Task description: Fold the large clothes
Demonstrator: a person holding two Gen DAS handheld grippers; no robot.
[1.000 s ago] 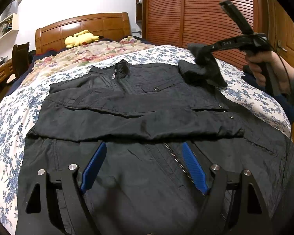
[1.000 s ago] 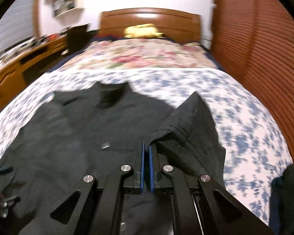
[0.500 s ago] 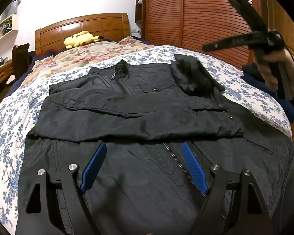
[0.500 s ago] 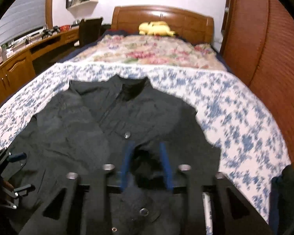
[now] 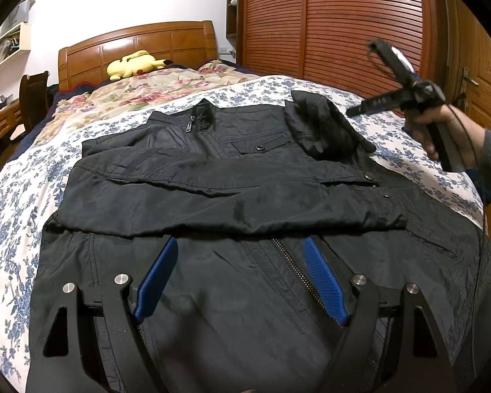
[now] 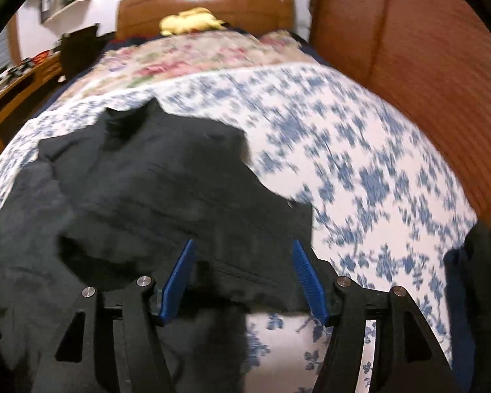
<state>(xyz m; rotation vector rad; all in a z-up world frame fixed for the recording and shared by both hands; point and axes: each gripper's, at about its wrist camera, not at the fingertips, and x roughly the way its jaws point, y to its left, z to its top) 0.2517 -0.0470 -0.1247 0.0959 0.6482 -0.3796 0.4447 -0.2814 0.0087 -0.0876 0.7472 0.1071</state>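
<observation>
Now released from the right gripper [image 6: 244, 281], whose jaws are opening on nothing, sleeve [image 5: 324, 127] dropped bunched at the jacket's [image 5: 232, 196] shoulder near the bed's [image 5: 425, 160] right edge, left gripper [image 5: 242, 278] spread idle over the hem, so likely needing a flatter second fold.

1. left wrist view sits low at the foot of the bed [image 5: 23, 177], close over the jacket [image 5: 245, 196], looking up its length to the headboard [image 5: 137, 42].
2. right wrist view, blurred, hangs over the jacket's [image 6: 140, 196] right edge, tilted down, facing the same headboard [image 6: 206, 3].
3. both share jacket, bedspread, yellow plush toy [image 5: 134, 64].
</observation>
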